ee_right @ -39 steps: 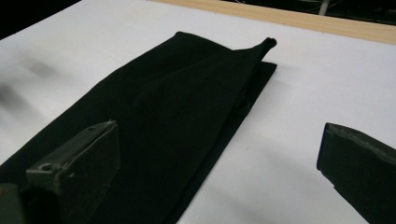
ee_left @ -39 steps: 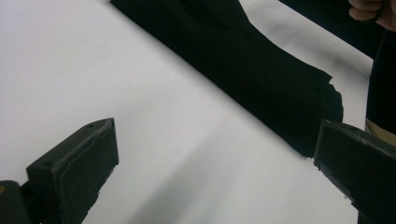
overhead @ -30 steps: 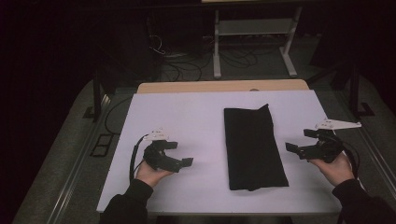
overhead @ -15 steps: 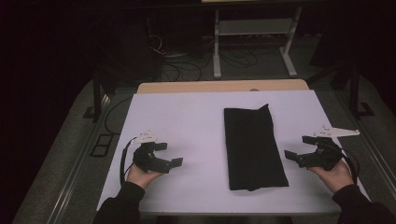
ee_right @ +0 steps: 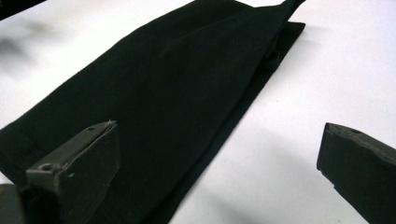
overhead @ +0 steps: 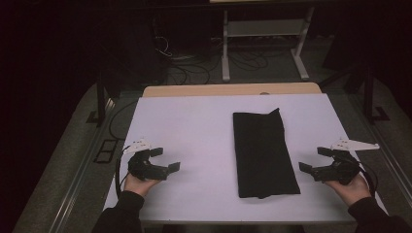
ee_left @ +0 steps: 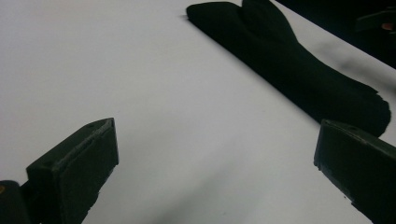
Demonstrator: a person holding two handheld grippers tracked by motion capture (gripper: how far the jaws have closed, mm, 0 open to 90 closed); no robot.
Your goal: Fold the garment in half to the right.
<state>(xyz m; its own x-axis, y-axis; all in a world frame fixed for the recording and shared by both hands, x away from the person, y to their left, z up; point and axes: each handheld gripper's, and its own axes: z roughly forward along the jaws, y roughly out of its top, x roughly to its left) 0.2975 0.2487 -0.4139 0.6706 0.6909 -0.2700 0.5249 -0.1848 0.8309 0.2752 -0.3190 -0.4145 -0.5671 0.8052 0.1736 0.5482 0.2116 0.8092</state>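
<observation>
While our left gripper [overhead: 166,160] gapes wide over the white table [overhead: 194,126], our right gripper [overhead: 316,159] gapes empty beside the black cloth [overhead: 263,150].

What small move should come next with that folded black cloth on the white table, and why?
Probably bring the right hand-held gripper in toward the near right edge of the folded black cloth. Both hand-held grippers are open and empty, resting beside it on the white table, and the right one sits closer than the left hand-held gripper.

Black jaws wide apart over the white table [ee_left: 116,70]; folded black cloth [ee_left: 299,70] beyond
</observation>
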